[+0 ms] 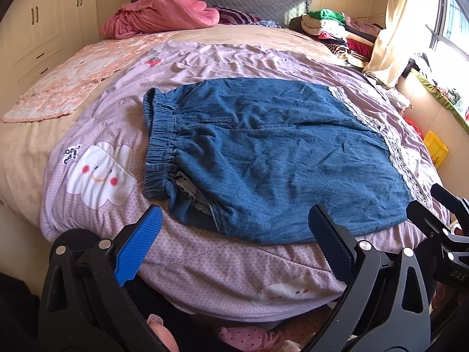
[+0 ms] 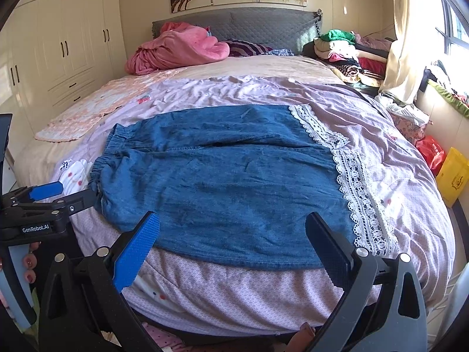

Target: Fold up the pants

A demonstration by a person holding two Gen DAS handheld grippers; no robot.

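Blue denim pants [image 1: 263, 152] [image 2: 228, 182] lie flat on the lilac quilt [image 1: 205, 258] [image 2: 234, 290], elastic waistband [image 1: 159, 146] [image 2: 102, 158] to the left, white lace hems [image 1: 390, 143] [image 2: 354, 182] to the right. One leg lies over the other. My left gripper [image 1: 234, 234] hangs open just short of the pants' near edge, by the waist end. My right gripper [image 2: 233, 234] is open too, above the near edge toward the hems. Neither holds cloth. Each gripper shows at the edge of the other's view: the right one [image 1: 439, 214], the left one [image 2: 52, 196].
A pink blanket [image 2: 178, 48] is heaped by the grey headboard [image 2: 263, 26]. A peach towel [image 1: 73, 79] lies far left on the bed. Stacked clothes [image 2: 348, 52] sit at the far right corner. Yellow and red bags [image 2: 451, 176] stand on the floor beside the bed. Wardrobes [image 2: 58, 44] line the left wall.
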